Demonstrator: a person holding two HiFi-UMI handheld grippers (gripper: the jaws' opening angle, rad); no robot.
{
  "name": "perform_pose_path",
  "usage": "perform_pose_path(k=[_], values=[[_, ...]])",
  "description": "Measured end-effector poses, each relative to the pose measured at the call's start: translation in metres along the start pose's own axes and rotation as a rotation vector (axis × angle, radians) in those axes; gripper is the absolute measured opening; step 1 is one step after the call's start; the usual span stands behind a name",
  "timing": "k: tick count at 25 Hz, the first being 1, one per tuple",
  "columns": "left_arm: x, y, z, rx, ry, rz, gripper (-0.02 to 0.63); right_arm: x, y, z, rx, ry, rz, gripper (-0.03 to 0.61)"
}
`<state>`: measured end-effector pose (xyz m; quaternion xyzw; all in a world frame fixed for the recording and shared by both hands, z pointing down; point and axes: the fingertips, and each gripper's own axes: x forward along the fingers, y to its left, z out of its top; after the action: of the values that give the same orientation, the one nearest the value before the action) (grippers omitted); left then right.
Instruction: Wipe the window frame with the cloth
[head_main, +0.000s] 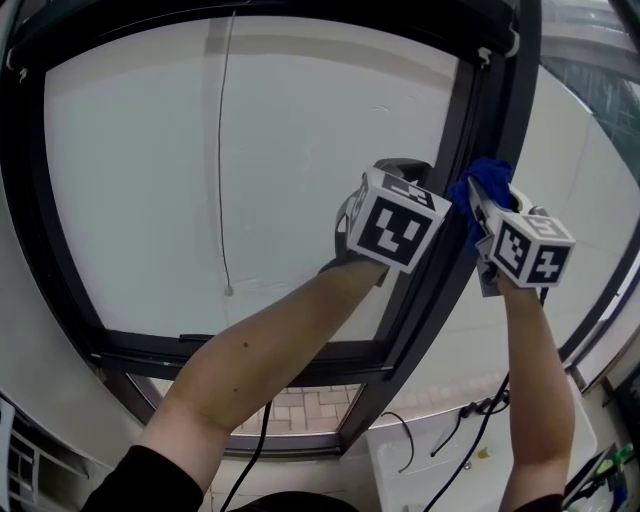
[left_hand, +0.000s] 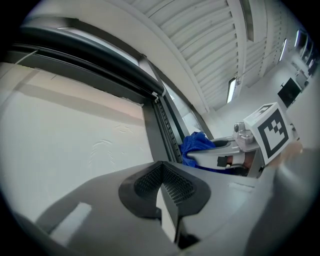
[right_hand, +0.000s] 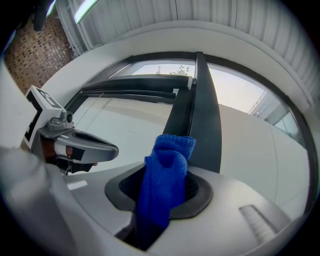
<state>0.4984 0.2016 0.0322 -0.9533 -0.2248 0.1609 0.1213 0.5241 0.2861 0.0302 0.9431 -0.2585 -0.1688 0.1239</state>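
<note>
A black window frame upright (head_main: 462, 150) runs between two white panes. My right gripper (head_main: 482, 200) is shut on a blue cloth (head_main: 487, 185), and the cloth's tip presses against that upright (right_hand: 197, 115). From the right gripper view the cloth (right_hand: 166, 180) stands up out of the shut jaws. My left gripper (head_main: 400, 172) hovers just left of the upright, in front of the pane, shut with nothing between its pads (left_hand: 165, 187). The left gripper view also shows the cloth (left_hand: 196, 145) and the right gripper (left_hand: 187, 155) beside the frame (left_hand: 162, 125).
A thin cord (head_main: 222, 150) hangs down the left pane. The frame's bottom rail (head_main: 250, 355) crosses below my left arm. A white box (head_main: 450, 470) with black cables lies on the floor at lower right. Brick paving (head_main: 300, 405) shows through the lower glass.
</note>
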Motion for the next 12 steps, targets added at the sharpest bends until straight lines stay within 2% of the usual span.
perform_pose_path(k=[5,12], values=[[-0.004,-0.013,-0.008,-0.009,-0.014,-0.041,-0.009,-0.004,0.005,-0.018,0.019,0.005,0.002,0.118],[-0.016,-0.018,-0.044,0.062,0.0,-0.063,-0.008,-0.012,0.013,-0.049,0.046,0.022,0.018,0.12]])
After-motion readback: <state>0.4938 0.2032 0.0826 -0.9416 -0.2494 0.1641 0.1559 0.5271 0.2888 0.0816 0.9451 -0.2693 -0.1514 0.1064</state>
